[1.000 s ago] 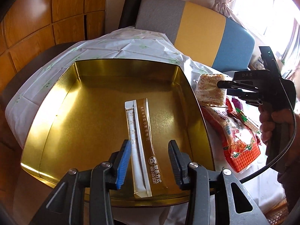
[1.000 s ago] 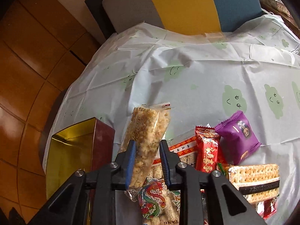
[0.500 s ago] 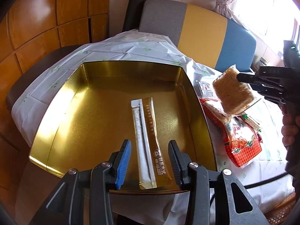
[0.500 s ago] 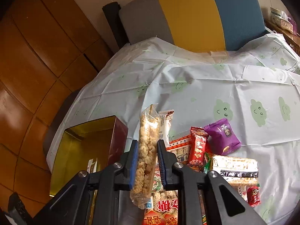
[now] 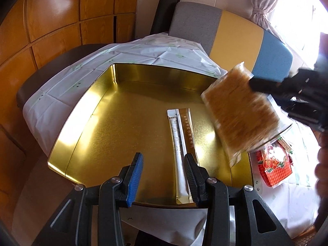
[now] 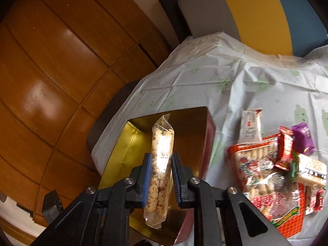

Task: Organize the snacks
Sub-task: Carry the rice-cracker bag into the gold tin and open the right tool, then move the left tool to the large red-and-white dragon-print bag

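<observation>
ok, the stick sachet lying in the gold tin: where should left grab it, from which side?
Take the stick sachet at its near end, coming straight down from above. It lies flat on the gold tin floor, long axis running away from the left gripper, whose open jaws already straddle its width.

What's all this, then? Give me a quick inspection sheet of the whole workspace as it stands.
Surface: table under a white tablecloth.
Job's things: gold tin holding one stick sachet; puffed-rice bar carried above it.
Clutter: snack pile beside the tin.
Grippers: right gripper shut on the bar; left gripper open, empty.
Cables: nothing seen.
Surroundings: wood panelling, grey-yellow-blue chair, curtained window.
</observation>
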